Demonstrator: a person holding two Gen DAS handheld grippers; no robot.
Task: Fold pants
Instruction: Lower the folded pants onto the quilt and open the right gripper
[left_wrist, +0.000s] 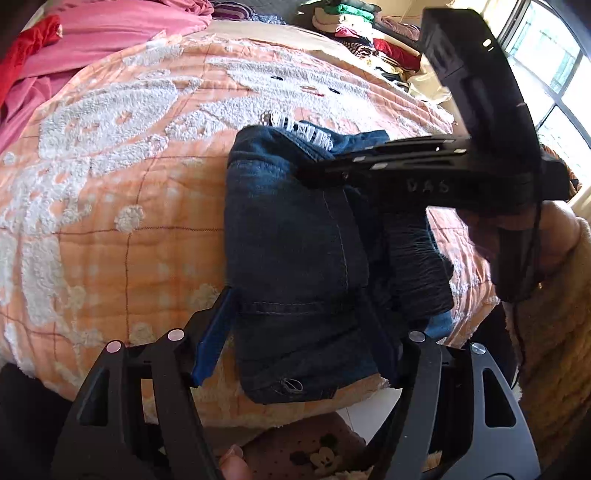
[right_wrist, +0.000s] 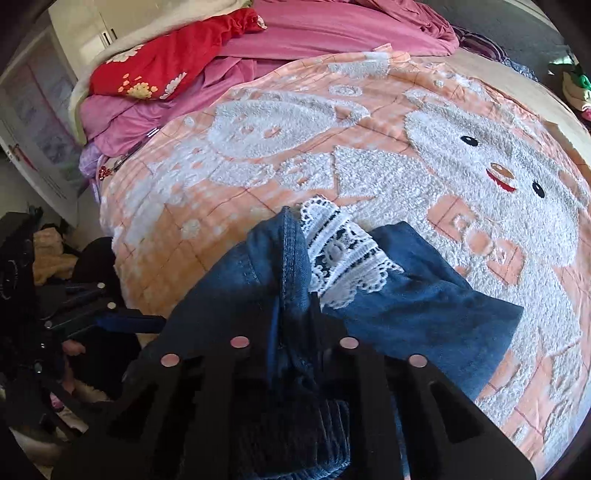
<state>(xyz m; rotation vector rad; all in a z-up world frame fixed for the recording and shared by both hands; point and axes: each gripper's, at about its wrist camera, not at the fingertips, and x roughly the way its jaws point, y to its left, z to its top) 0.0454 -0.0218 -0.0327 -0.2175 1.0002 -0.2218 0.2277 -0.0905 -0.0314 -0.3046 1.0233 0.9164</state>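
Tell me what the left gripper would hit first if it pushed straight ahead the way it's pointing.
Most likely the folded denim pants. The left gripper already has its fingers on either side of the near end of the bundle, apparently not pressing it, so going straight on should drive it into the denim, then the orange quilt beneath.

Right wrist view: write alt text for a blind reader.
The right gripper is shut on a fold of blue jeans with white lace trim, on an orange bedspread with a white bear pattern. Pink and red bedding lies behind.
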